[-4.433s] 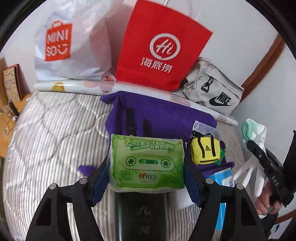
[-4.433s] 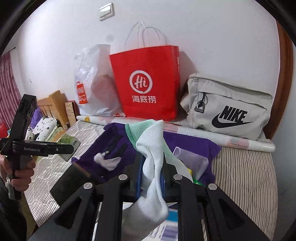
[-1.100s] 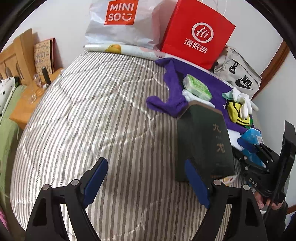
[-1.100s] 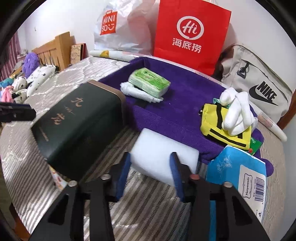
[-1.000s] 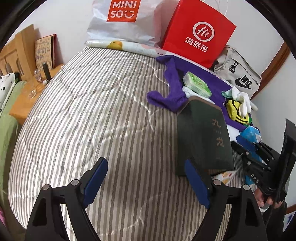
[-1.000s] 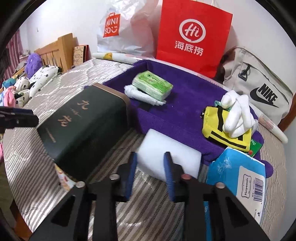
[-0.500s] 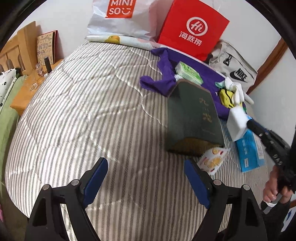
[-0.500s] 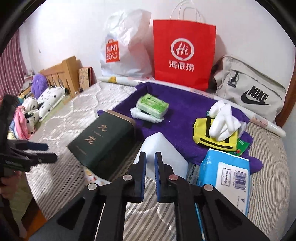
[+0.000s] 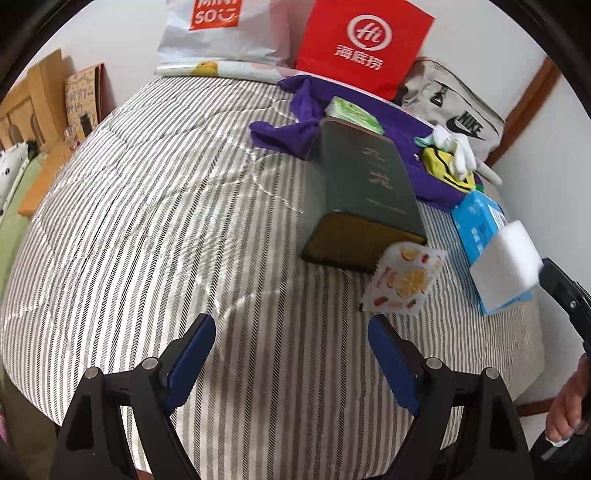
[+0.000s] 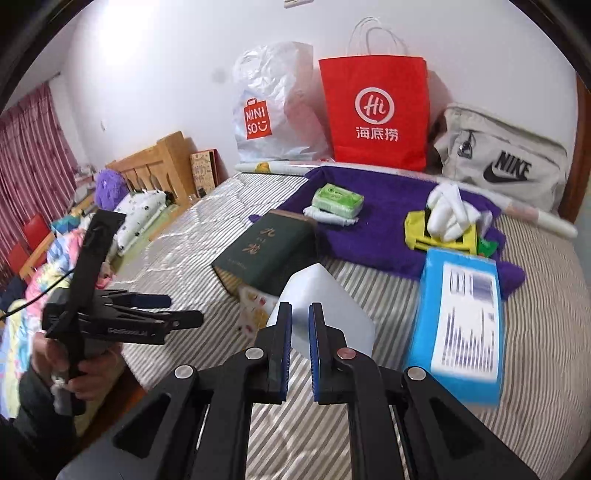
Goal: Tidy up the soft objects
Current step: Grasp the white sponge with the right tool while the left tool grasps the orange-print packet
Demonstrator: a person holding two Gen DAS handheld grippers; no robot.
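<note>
white sponge (image 10: 325, 310) squeezed thin in right hand-held gripper (image 10: 300, 332); left hand-held gripper (image 9: 291, 354) gapes wide, empty.

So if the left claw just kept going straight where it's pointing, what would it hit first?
Most likely the bare striped mattress cover: the open left claw tilts down at it with nothing between. The fruit-print packet lies just right of that line, though depth is unclear.

blurred: blue packet (image 10: 466, 317) label print unreadable | cut off: white plastic bag (image 9: 221, 29) top, left wrist view
</note>
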